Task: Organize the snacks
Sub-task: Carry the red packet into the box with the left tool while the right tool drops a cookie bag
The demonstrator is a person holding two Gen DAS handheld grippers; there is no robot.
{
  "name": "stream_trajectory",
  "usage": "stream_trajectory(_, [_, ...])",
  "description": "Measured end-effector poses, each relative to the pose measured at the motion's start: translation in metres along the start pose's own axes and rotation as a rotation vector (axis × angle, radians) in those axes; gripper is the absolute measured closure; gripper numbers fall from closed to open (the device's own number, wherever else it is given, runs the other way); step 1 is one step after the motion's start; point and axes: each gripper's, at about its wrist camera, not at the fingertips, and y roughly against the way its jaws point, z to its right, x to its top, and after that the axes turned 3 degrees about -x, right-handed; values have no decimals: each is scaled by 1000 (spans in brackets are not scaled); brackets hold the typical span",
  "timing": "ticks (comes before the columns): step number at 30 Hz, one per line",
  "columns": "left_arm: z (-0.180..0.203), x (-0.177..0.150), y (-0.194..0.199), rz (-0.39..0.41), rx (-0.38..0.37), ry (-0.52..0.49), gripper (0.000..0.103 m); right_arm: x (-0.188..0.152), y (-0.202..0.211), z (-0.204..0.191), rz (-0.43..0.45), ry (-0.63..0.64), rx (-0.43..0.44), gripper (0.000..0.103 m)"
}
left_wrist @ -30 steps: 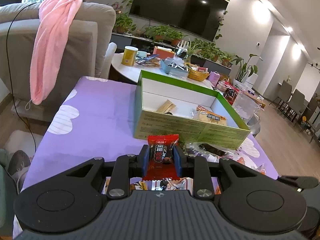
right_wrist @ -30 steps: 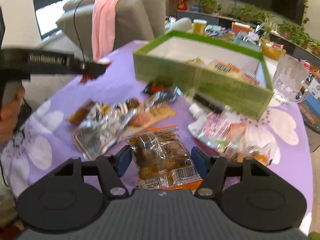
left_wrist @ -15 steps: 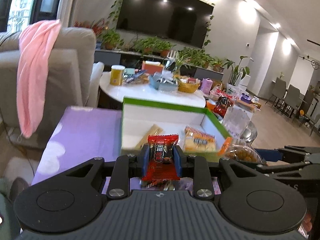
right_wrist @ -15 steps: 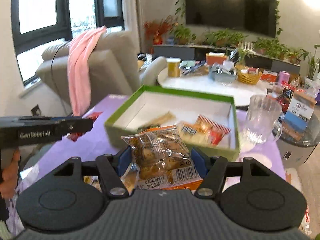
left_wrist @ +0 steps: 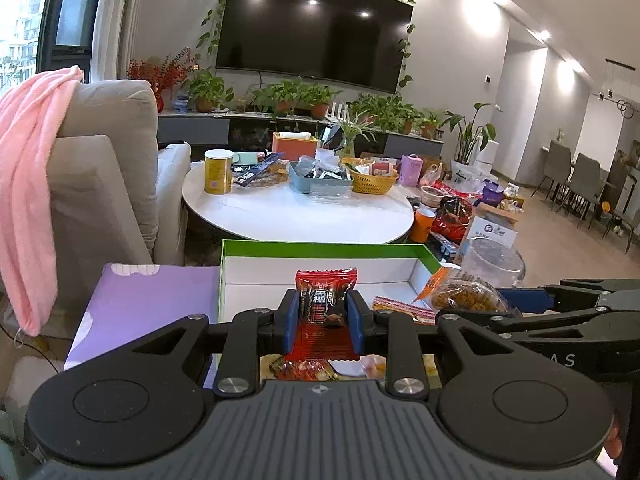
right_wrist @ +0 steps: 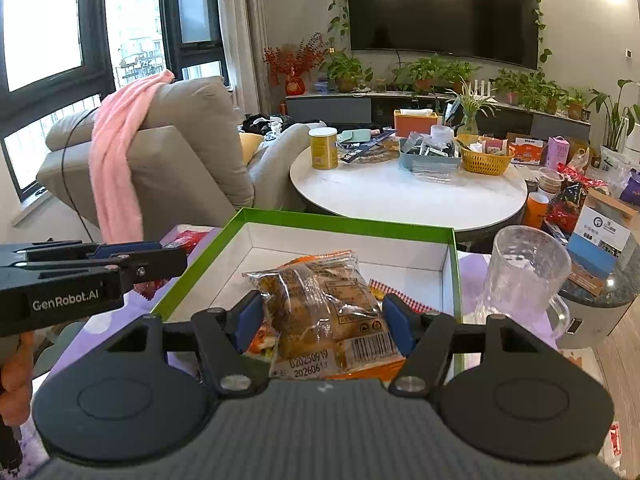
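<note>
Nearest to each camera is the snack it carries. The left gripper (left_wrist: pixel 324 322) is pinching a small red candy packet (left_wrist: pixel 325 312) between its blue pads. The packet stands upright, its long axis running from the gripper body up and forward, with the crimped top edge toward the box. The right gripper (right_wrist: pixel 322 320) holds a clear bag of brown pastries (right_wrist: pixel 320 316), pads pressed on its two sides. The bag's long axis also runs away from the camera, and the end with the barcode and date print is the near one.

Just beyond both snacks is the green box (right_wrist: pixel 340 222), open, on the purple cloth (left_wrist: pixel 148 296). Both packets seem to hang above its near part, so the step in hand is, I think, carrying to the box. The next move calls for lowering each packet over a free part of the white floor and then spreading the pads. A striped packet (left_wrist: pixel 402 307) already lies inside. A glass jug (right_wrist: pixel 524 276) stands just beside the right wall; the right hand should keep away from it.
</note>
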Motion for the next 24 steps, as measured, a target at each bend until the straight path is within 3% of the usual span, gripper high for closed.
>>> stream_trajectory(15, [-18, -4, -67, -93, 12, 15, 78, 2, -54, 18, -34, -35, -55, 42])
stream_trajectory(18, [-21, -11, -73, -125, 31, -6, 75, -5, -50, 22, -8, -60, -97, 42])
stream_trajectory(24, [-21, -15, -59, -108, 42, -20, 68, -9, -35, 26, -15, -96, -97, 42])
